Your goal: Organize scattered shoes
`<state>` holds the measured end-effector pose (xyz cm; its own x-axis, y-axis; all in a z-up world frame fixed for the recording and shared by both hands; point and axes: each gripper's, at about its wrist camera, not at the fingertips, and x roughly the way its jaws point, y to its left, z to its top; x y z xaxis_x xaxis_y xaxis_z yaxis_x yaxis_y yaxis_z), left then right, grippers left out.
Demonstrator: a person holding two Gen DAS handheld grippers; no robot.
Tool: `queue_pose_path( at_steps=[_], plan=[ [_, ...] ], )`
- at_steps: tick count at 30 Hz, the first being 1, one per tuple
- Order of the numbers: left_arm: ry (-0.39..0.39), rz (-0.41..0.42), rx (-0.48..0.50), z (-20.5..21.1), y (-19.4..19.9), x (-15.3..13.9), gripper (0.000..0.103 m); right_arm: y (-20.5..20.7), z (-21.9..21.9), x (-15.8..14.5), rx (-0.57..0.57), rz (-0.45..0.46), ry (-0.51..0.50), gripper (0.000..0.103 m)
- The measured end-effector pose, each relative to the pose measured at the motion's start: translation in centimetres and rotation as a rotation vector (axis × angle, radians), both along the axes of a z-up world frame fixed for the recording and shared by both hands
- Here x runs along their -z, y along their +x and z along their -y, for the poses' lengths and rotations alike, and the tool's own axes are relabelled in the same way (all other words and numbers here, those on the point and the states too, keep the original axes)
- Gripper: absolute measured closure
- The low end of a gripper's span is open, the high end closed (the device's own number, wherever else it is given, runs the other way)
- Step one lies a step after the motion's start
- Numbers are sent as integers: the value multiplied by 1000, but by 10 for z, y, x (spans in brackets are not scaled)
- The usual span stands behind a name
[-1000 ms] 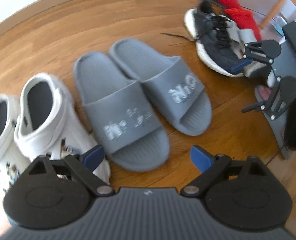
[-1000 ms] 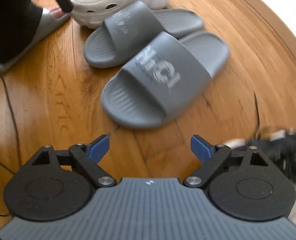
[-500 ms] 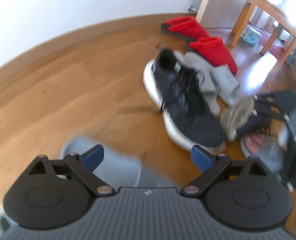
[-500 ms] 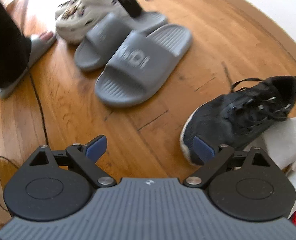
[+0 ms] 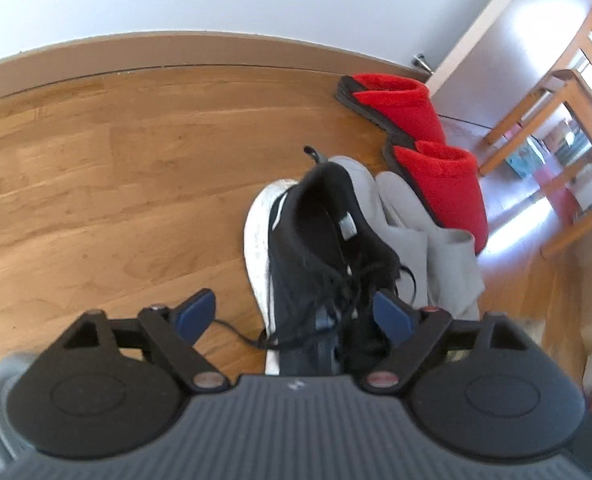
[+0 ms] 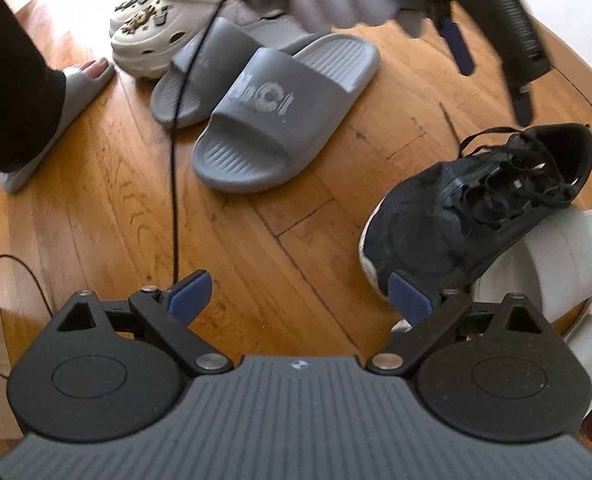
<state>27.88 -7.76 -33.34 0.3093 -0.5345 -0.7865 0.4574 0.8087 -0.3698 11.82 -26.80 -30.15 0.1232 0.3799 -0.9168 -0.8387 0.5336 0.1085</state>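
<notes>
A black sneaker with a white sole (image 5: 316, 248) lies on the wood floor, leaning on pale grey slippers (image 5: 424, 240). My left gripper (image 5: 296, 314) is open, its jaws over the sneaker's laced front, not closed on it. In the right wrist view the same sneaker (image 6: 476, 208) rests on a pale slipper (image 6: 556, 256). My right gripper (image 6: 300, 296) is open and empty above bare floor, its right finger near the sneaker's toe. The left gripper (image 6: 492, 48) shows blurred at the top there.
Two red slippers (image 5: 424, 140) lie by the wall. A pair of grey slides (image 6: 279, 108) and white clogs (image 6: 163, 28) sit side by side. A person's foot in a slide (image 6: 67, 92), a black cable (image 6: 173, 160) and wooden furniture legs (image 5: 536, 120) are nearby.
My left gripper swung from the grey slides over to the black sneaker and now stands over its laces. My right gripper pulled back, bringing the sneaker into view. Both stayed open.
</notes>
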Motion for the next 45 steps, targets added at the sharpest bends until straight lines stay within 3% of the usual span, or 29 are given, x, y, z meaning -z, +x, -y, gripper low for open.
queue_pose_path(
  at_steps=[6,10,13,15,16,18,19,22,23,26,33,37,43,45],
  plan=[
    [-14,-87,-47,12,15,13,43,-1,5,0,17,-10,-9,7],
    [-18,-63,-54,20,17,7,43,-1,4,-1,9,-7,-2,7],
    [-69,-78,-64,27,20,3,42,-2,5,0,13,-13,-3,7],
    [-34,-93,-81,32,24,6,44,-2,5,1,11,-15,-6,7],
    [-24,-110,-95,32,25,9,47,-3,5,1,9,-15,-7,7],
    [-26,-163,-126,30,28,16,68,-3,5,1,6,-13,-7,7],
    [-35,-185,-133,28,27,20,73,-4,5,1,4,-11,-5,7],
    [-64,-190,-153,19,21,21,78,-5,5,0,1,-8,1,7],
    [-68,-189,-159,17,20,19,90,-5,5,0,1,-7,0,7],
    [-43,-181,-200,12,17,8,95,-3,7,0,15,-1,1,7],
    [1,-167,-298,-4,9,-6,97,6,8,-5,78,43,24,7],
    [17,-112,-324,-19,-12,-21,97,24,15,-8,193,47,52,7],
    [48,-197,-363,-39,-20,-13,95,53,23,-5,335,-21,67,7],
    [16,-246,-387,-47,-14,-2,88,61,21,-4,365,-32,81,7]
  ],
)
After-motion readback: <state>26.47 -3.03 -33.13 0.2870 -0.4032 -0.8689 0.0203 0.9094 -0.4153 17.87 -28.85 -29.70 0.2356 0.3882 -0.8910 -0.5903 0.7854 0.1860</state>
